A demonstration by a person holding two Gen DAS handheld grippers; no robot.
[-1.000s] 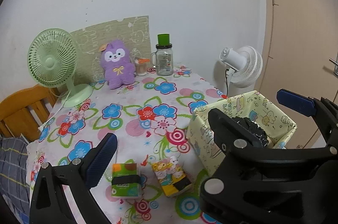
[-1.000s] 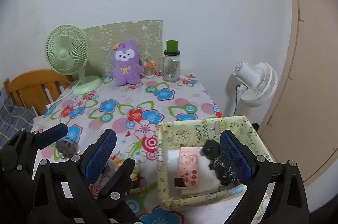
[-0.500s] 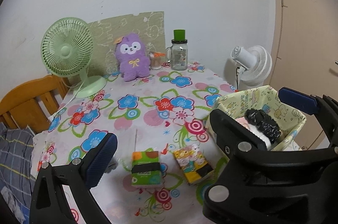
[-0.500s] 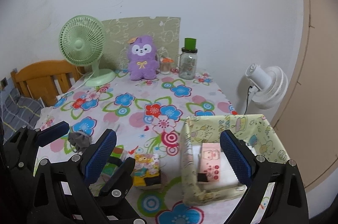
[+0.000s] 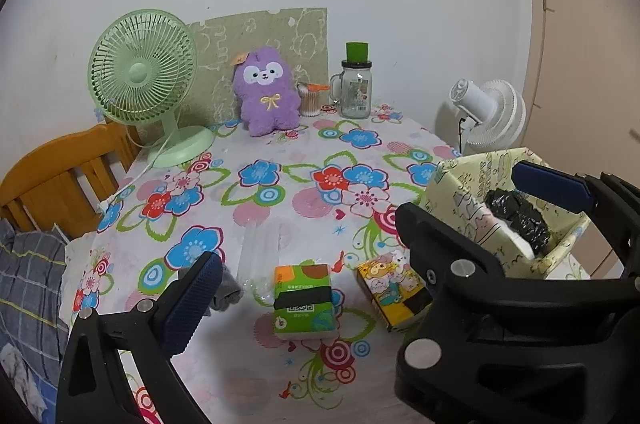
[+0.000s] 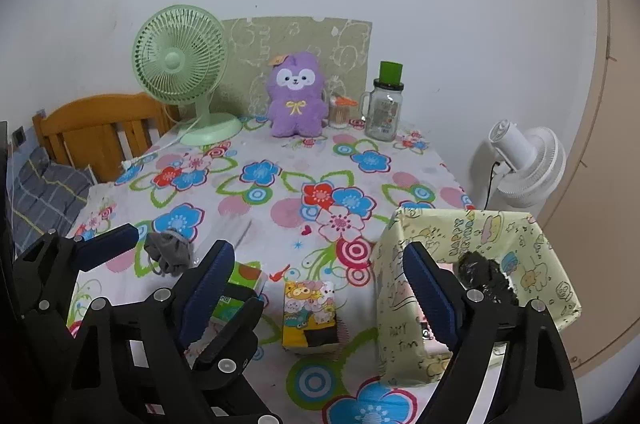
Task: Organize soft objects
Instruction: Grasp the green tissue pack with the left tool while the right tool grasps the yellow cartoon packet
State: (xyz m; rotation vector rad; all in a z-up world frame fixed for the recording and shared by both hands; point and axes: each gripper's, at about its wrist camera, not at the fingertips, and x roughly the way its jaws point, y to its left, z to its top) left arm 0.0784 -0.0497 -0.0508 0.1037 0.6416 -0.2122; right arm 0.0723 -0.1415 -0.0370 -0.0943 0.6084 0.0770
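A yellow cartoon-printed tissue pack (image 6: 307,316) lies flat on the floral worktop (image 6: 280,192), between the right gripper's (image 6: 316,288) wide, just-narrowing, empty jaws. A green tissue pack (image 5: 303,300) lies between the left gripper's (image 5: 376,236) wide, empty jaws.

Worktop (image 6: 280,192) cloth white with blue, red, pink flowers; plush (image 6: 295,95) purple; fan (image 6: 182,60) pale green; box (image 6: 532,256) yellow cartoon print; tissue packs green (image 5: 303,300) and yellow (image 6: 309,318).
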